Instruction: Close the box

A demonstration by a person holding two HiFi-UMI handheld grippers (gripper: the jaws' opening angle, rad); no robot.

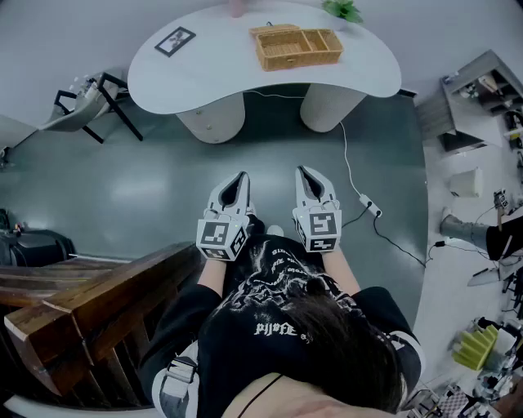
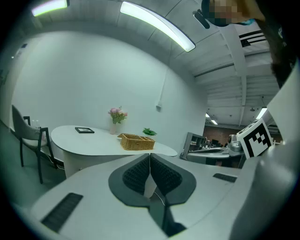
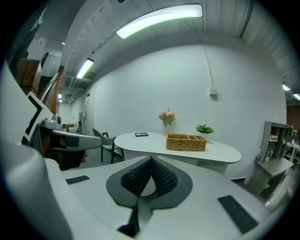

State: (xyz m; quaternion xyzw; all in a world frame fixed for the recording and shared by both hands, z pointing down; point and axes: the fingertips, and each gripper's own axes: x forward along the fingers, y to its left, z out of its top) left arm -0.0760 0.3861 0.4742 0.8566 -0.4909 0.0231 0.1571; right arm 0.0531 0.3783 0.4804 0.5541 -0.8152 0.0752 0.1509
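A wicker box [image 1: 297, 47] with its lid open stands on the white table [image 1: 204, 73] far ahead; it also shows as the wicker box [image 2: 136, 141] in the left gripper view and the wicker box [image 3: 186, 142] in the right gripper view. My left gripper [image 1: 240, 181] and right gripper [image 1: 304, 175] are held side by side close to the person's body, well short of the table. Both point at the table with jaws touching at the tips and nothing between them, as with the left gripper [image 2: 149, 157] and right gripper [image 3: 152, 161] in their own views.
A framed picture [image 1: 175, 41], a pink flower vase [image 2: 117, 121] and a small green plant [image 1: 343, 10] share the table. A chair [image 1: 86, 102] stands at the left, a wooden railing [image 1: 90, 302] near my left side, a cable and power strip [image 1: 369, 206] on the floor, shelves [image 1: 482, 90] at the right.
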